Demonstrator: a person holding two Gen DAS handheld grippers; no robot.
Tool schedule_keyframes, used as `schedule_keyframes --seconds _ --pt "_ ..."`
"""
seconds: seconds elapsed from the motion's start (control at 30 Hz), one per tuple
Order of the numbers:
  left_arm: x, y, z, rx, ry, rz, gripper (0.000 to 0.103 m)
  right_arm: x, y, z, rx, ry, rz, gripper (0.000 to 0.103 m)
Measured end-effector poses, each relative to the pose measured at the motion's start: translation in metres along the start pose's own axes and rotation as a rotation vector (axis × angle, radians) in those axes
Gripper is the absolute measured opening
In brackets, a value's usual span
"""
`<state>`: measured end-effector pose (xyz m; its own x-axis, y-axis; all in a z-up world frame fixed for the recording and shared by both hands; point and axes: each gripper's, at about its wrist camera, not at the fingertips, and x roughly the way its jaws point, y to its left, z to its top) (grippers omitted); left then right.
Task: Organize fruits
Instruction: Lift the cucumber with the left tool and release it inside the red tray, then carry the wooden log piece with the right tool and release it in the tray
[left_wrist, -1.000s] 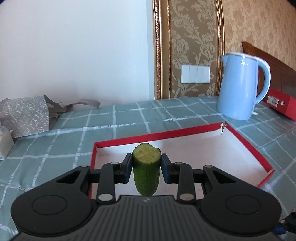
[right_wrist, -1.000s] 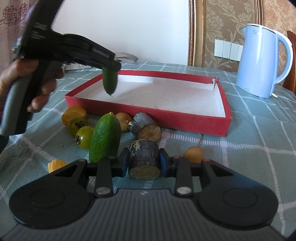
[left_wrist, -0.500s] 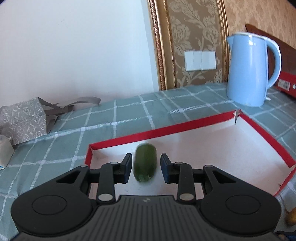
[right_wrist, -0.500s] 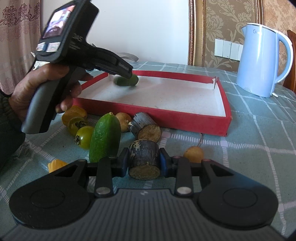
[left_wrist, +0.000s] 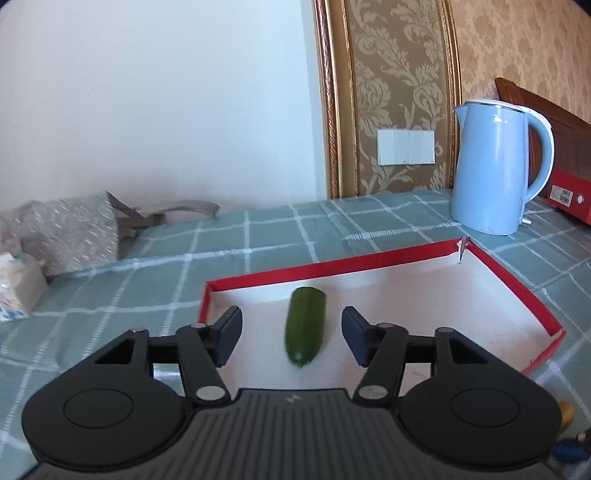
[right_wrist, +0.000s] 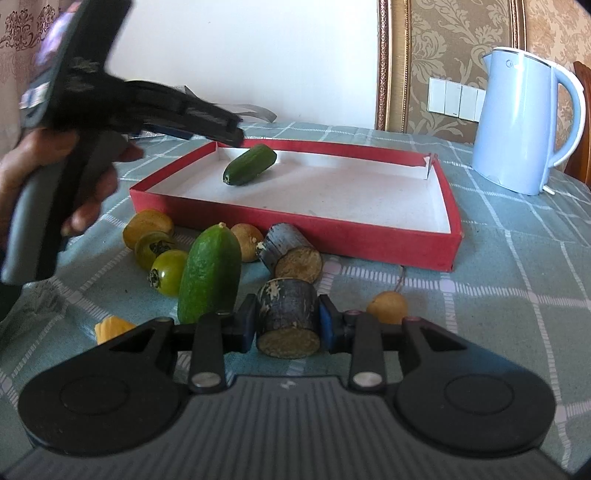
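Teal checked tablecloth (right_wrist: 517, 288), white wall (left_wrist: 155, 99), damask wallpaper (left_wrist: 402, 85), blue kettle (left_wrist: 495, 166)

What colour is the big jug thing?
The kettle is light blue, clearest in the right wrist view.

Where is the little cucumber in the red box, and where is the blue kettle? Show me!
little cucumber (left_wrist: 306, 325), left wrist view, middle of its green skin.
red box (right_wrist: 295, 229), right wrist view, near red wall.
blue kettle (right_wrist: 517, 133), right wrist view, middle of its body.
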<state>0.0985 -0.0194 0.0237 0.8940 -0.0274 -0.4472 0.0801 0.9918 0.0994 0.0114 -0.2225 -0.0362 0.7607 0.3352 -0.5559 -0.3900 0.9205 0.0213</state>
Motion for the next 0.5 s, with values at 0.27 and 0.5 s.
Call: schedule_keyframes --seconds 0.27,0.5 --pt "-0.036 0.025 -0.023 -0.137 -0.014 -0.014 0.070 0.000 0.001 0.000 -0.004 0.000 -0.002 0.032" --pt "-0.051 0.048 -0.052 -0.205 0.014 -0.004 0.075 -0.003 0.003 0.000 -0.014 -0.015 -0.026 0.032"
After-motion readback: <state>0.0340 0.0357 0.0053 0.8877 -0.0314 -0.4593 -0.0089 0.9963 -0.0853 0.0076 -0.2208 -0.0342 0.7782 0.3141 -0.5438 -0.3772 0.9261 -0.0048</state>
